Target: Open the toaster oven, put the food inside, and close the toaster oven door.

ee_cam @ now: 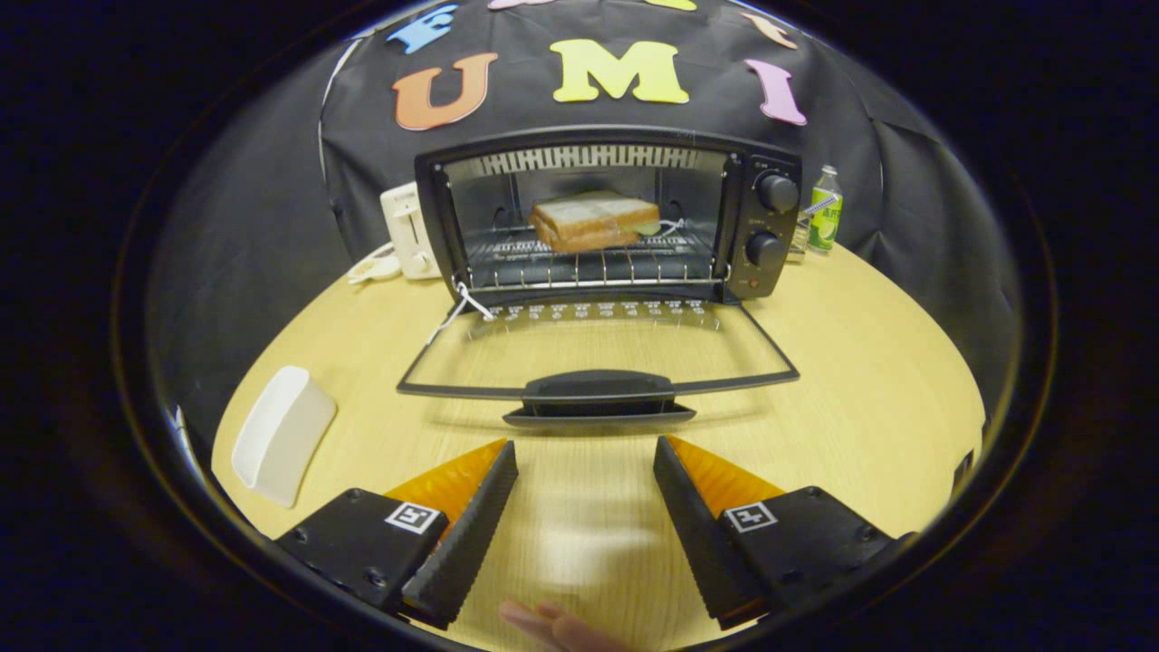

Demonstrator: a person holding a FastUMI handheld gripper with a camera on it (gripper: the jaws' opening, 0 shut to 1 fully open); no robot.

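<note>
Staged recording booth, not a lived-in kitchen. Black cloth wall (272, 226) drapes close behind a round pale wood table (860, 380). Kitchen props set out on it: black toaster oven (761, 226), door down, sandwich (593, 220) on its rack; white pop-up toaster (407, 231) beside it; green drink bottle (825, 210) on the other side; white tray (281, 433) near the table edge.

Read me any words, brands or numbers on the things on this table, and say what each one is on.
None can be read.
Toaster oven: marks by its two knobs, too small.
Green bottle: label print, too blurred.
Gripper, open, empty: square coded tags on each finger, not words.
</note>
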